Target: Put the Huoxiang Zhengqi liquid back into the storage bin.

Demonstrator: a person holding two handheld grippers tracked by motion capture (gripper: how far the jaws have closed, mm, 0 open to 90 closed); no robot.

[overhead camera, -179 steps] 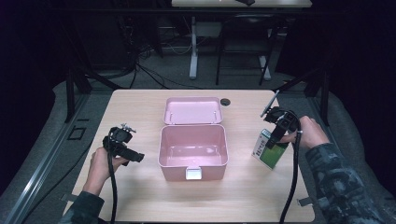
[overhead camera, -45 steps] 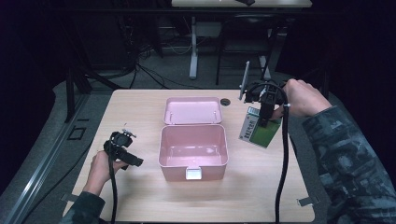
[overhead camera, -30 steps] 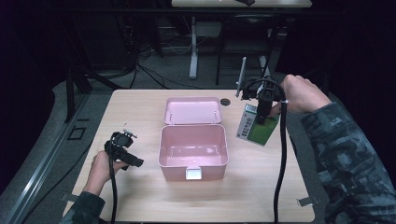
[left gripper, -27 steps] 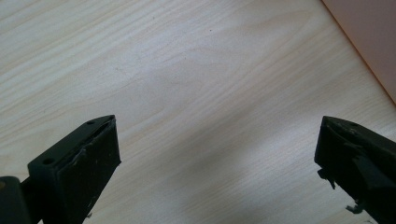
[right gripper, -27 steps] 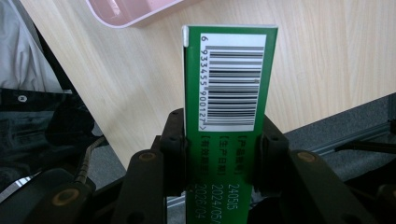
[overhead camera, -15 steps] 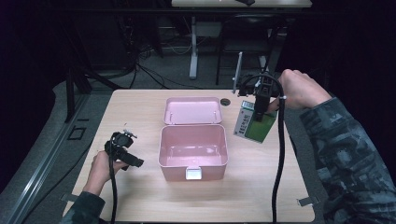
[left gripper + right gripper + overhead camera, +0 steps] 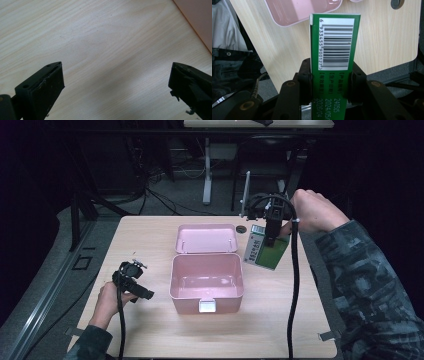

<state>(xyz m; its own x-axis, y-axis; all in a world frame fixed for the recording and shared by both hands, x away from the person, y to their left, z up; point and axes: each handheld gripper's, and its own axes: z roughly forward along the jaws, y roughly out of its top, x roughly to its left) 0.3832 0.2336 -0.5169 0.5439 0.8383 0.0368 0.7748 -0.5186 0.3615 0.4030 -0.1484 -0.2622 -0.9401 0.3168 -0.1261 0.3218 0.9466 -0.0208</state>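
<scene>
My right gripper point(image 7: 270, 239) hangs in the air just right of the open pink box point(image 7: 173, 279), shut on a green carton point(image 7: 265, 252). The right gripper view looks down past the carton point(image 7: 332, 45), barcode side up, with both pads pressed on its narrow sides and my right gripper point(image 7: 331, 76) around its lower part. The box is empty; its lid point(image 7: 207, 238) lies flat behind it. My left gripper point(image 7: 144, 293) rests low by the table's left side. In its own view my left gripper point(image 7: 116, 82) is open, with bare wood between the jaws.
A small black round object point(image 7: 241, 228) lies on the wooden table point(image 7: 150, 335) behind the box, near the lid's right corner. A thin upright post point(image 7: 246, 190) stands at the table's back edge. Black cables trail from both grippers toward the near edge.
My right gripper has carried the green carton from the table's right side leftward toward the box, and it has risen a little over the last second. The left gripper has stayed put.
</scene>
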